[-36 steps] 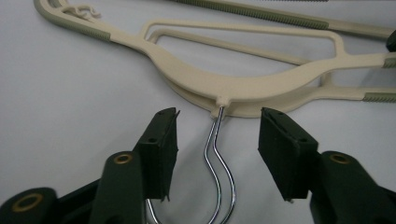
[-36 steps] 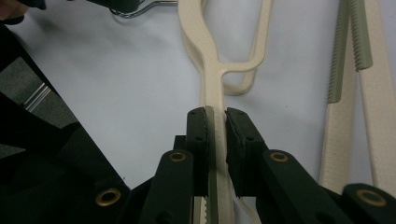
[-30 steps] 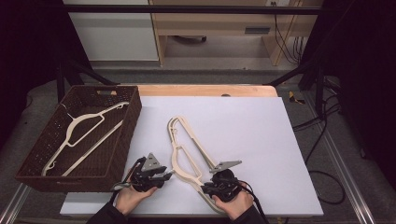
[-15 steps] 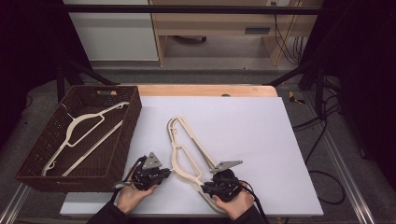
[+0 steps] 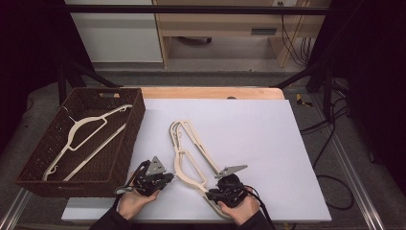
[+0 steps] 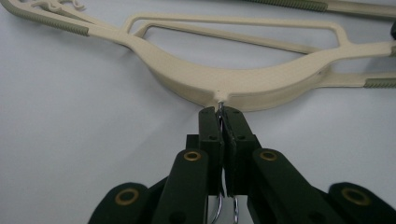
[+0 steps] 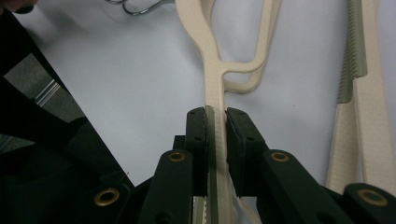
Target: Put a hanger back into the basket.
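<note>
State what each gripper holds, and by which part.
Left gripper: the cream hanger's metal hook, near its base. Right gripper: the same hanger's arm.

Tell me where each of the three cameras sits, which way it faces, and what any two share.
High view: above the person's side, looking forward and down at the white table and brown wicker basket; both hands show.
Left gripper view: rides the left tool, facing the cream plastic hanger, its metal hook clamped.
Right gripper view: rides the right tool, clamped on the hanger's arm.
All share that hanger.
</note>
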The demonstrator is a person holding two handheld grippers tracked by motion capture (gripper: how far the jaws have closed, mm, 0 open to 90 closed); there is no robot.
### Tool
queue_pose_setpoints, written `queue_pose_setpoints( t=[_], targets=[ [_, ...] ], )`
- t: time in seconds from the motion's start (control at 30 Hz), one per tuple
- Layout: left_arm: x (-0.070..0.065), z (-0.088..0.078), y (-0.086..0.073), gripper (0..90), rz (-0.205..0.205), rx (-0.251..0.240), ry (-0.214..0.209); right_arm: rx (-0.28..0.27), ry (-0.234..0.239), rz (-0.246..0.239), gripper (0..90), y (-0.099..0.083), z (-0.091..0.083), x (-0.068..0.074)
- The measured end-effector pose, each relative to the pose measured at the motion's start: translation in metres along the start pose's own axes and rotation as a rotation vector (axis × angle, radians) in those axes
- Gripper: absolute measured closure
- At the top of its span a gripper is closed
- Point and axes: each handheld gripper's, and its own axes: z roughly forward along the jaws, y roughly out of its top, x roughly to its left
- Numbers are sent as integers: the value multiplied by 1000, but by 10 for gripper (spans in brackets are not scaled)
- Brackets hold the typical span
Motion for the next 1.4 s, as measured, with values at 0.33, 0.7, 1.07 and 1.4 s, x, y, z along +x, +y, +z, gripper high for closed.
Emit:
queue_pose_setpoints(
  t=[0.33,0.7,1.07,1.4],
  targets=[
    [-3,-7,5,877,-26,32,0,24,-3,-32,776,-3,6,0],
    [-5,-9,7,877,-61,36,-4,-174,-100,-233,390,12,8,18],
    [-5,-9,6,877,-69,36,-9,-142,-135,-335,385,37,50,38],
    [-5,-10,6,877,-76,29,-17,-67,-222,-389,633,39,68,38]
  ],
)
